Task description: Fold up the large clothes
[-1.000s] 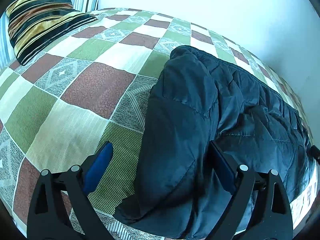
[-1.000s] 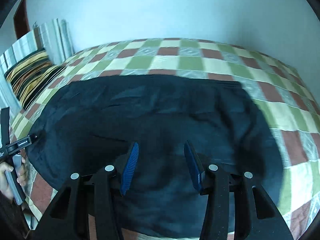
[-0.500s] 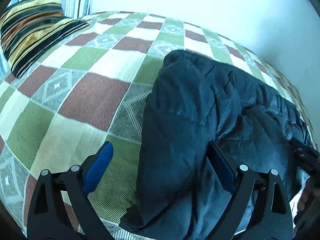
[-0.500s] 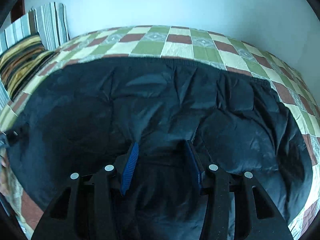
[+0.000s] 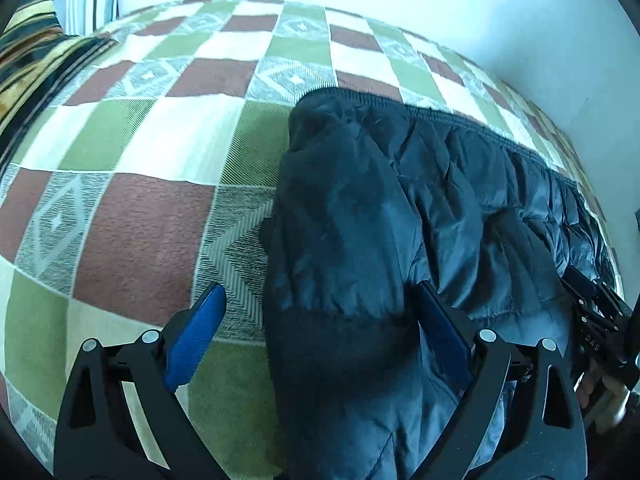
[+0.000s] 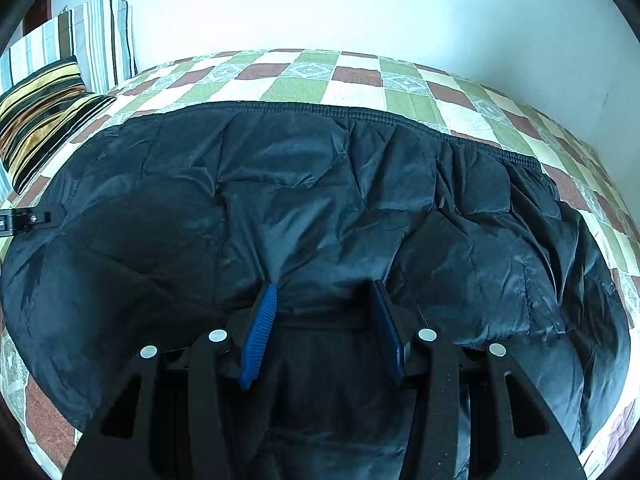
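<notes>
The dark jacket [image 6: 312,200] lay flat on the bed [image 6: 360,88], its long axis across the right view, ribbed hem toward the wall. The right tool [image 6: 324,312] stood half open, unclenched, its pads pressed into the fabric. The left tool [image 5: 320,340] stood wide open over the jacket's end, holding nothing.

The right gripper [image 6: 324,312] presses into a dark quilted jacket [image 6: 320,200] spread across the checkered bedspread [image 6: 352,76].

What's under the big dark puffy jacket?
The puffy jacket lies on a bed with a checkered bedspread, showing all around it. Anything hidden beneath the jacket itself cannot be seen.
</notes>
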